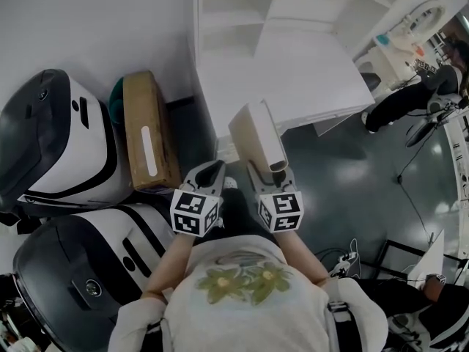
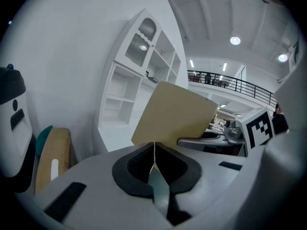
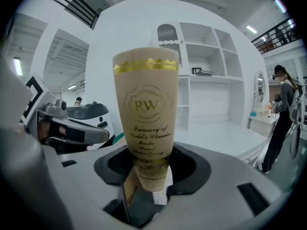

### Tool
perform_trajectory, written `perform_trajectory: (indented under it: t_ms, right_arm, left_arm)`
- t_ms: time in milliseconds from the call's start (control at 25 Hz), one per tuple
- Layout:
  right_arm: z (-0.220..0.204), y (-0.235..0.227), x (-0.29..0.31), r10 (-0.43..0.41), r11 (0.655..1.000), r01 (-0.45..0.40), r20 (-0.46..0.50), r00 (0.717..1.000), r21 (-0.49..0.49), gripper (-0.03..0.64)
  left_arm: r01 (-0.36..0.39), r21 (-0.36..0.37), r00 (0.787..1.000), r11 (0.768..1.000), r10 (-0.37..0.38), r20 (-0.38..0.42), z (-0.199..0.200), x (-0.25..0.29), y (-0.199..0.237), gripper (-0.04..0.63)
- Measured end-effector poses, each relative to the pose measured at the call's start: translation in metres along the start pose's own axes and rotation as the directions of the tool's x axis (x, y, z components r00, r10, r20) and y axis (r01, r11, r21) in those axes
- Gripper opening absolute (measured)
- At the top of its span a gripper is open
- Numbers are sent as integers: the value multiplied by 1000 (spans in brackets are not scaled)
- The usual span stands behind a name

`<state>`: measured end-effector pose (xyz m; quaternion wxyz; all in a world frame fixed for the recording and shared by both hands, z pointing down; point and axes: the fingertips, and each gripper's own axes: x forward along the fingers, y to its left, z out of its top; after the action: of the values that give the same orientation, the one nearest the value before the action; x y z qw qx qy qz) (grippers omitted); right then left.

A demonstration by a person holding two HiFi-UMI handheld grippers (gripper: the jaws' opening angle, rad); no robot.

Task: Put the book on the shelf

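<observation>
**Two grippers, one book, white shelf ahead**

Two grippers are held side by side in front of the person's chest. The right gripper (image 3: pixel 148 164) is clamped on the lower end of the book (image 3: pixel 146 109), a cream volume that stands nearly upright with its gold-lettered spine facing back toward the person. The left gripper (image 2: pixel 154 150) has its jaws together with nothing gripped, and the book's cover shows just past its tips.

From the head view, the book (image 1: pixel 256 134) rises from the right gripper (image 1: pixel 270 171) above the dark floor (image 1: pixel 352 182). The left gripper (image 1: pixel 205 171) is just beside it.

Left of the grippers two big black-and-white machines (image 1: pixel 58 138) crowd the floor. A tan box (image 1: pixel 150 130) stands against the wall between them and the shelf, with something teal (image 1: pixel 116 94) behind it.

Straight beyond the book is the white shelf (image 1: pixel 322 86). Its low deck juts toward the grippers and its open compartments (image 3: pixel 206 56) rise behind.

Farther right, another person (image 3: pixel 283 114) stands near a small white table.
</observation>
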<state>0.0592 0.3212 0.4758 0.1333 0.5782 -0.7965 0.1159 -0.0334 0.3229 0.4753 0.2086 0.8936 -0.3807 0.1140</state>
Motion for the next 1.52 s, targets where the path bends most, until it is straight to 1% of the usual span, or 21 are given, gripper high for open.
perform_trajectory:
  t_ms: [320, 600, 1000, 1240, 1520]
  right_arm:
    - [17, -26, 50, 24, 1000, -24, 4, 1000, 13, 224]
    - [30, -49, 93, 56, 998, -56, -13, 998, 10, 224]
    - [42, -77, 149, 111, 994, -111, -40, 993, 1, 224]
    - [47, -90, 182, 146, 989, -147, -55, 988, -16, 224]
    - [52, -103, 215, 191, 980, -194, -67, 979, -38, 224]
  left_arm:
    - [-11, -2, 1000, 1000, 11, -15, 22, 40, 27, 34]
    - [-32, -9, 999, 999, 31, -24, 41, 77, 47, 35]
    - [-85, -35, 996, 996, 84, -26, 64, 121, 76, 35]
    - [-130, -53, 991, 990, 129, -23, 76, 140, 94, 35]
    - [-179, -99, 984, 979, 179, -11, 83, 161, 112, 34]
